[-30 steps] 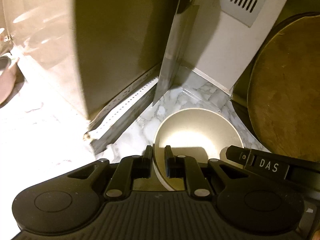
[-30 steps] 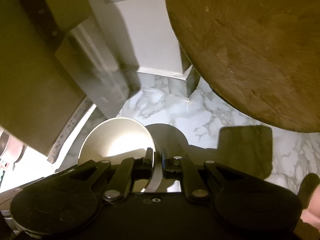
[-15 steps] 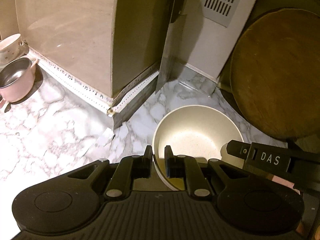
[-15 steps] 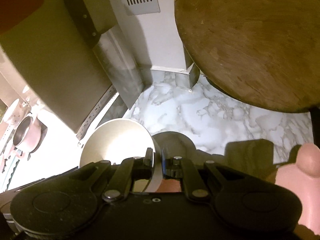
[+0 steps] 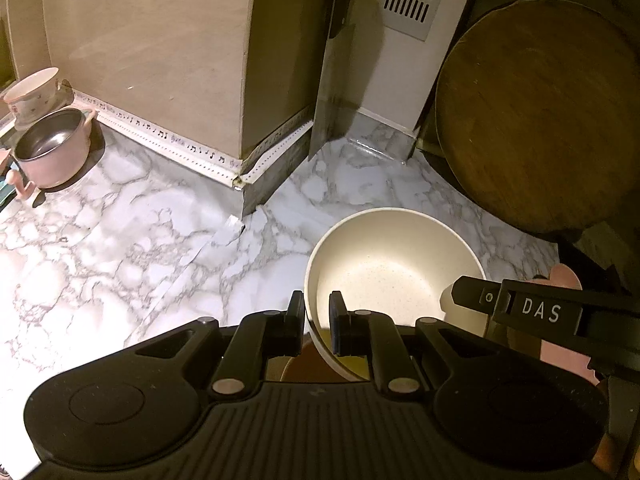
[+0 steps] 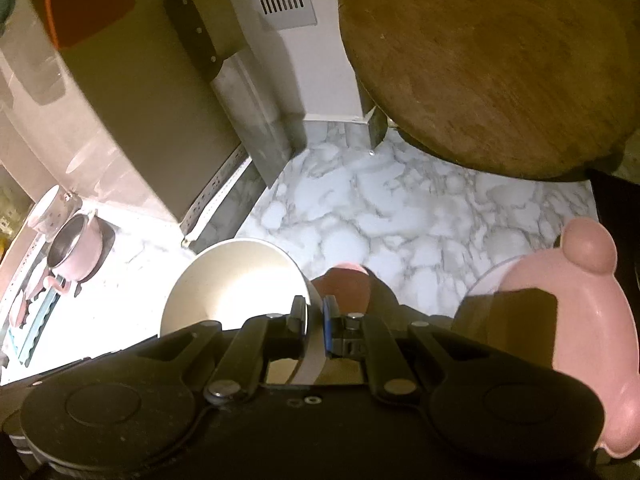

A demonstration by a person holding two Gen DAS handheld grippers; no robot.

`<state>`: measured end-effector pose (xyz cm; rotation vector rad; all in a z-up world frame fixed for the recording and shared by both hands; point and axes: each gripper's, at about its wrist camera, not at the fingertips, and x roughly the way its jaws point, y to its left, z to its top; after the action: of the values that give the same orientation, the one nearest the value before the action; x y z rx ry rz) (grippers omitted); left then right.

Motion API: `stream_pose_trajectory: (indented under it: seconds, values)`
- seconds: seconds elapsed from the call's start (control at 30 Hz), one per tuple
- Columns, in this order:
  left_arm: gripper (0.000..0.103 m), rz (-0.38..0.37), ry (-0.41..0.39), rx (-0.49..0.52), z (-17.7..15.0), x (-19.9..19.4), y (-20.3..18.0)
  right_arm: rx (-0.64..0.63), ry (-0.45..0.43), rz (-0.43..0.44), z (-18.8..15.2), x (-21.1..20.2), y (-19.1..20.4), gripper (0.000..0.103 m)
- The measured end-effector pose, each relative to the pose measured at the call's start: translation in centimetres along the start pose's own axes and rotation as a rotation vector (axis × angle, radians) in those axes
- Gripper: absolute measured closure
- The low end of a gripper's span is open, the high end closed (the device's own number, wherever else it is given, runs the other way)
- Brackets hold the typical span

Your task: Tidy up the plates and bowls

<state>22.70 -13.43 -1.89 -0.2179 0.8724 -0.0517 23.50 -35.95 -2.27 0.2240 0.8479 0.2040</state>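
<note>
A cream bowl (image 5: 394, 258) is held above the marble counter (image 5: 120, 216) by both grippers. My left gripper (image 5: 316, 318) is shut on its near left rim. My right gripper (image 6: 315, 320) is shut on its right rim, and the bowl (image 6: 236, 280) shows left of that gripper. The right gripper's finger marked DAS (image 5: 536, 310) shows on the bowl's right side in the left wrist view. A pink ear-shaped plate (image 6: 568, 320) lies at the lower right. A pink rim (image 6: 348, 268) shows under the bowl.
A round wooden board (image 5: 540, 120) leans at the back right. A cleaver (image 6: 236, 92) hangs on the wall beside a wooden panel (image 5: 160, 48). A pink pot (image 5: 54, 148) and a floral cup (image 5: 34, 92) stand at the far left.
Both grippers have pulled back and up with the bowl, away from the corner. The pink pot, the cup and the pink plate have come into view.
</note>
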Motion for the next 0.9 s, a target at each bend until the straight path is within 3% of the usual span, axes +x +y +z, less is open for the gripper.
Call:
stream_pose_trajectory:
  seconds: [0.43,0.9]
  values:
    - [0.091,0.002,0.029,0.011,-2.3,-1.4,1.5,0.014,0.024,0.008,-3.3,-1.2,0.9,0.096]
    - [0.091,-0.011,0.071,0.033,-3.4,-0.2,1.5,0.048,0.066,-0.001,-5.5,-0.3,-0.1,0.096]
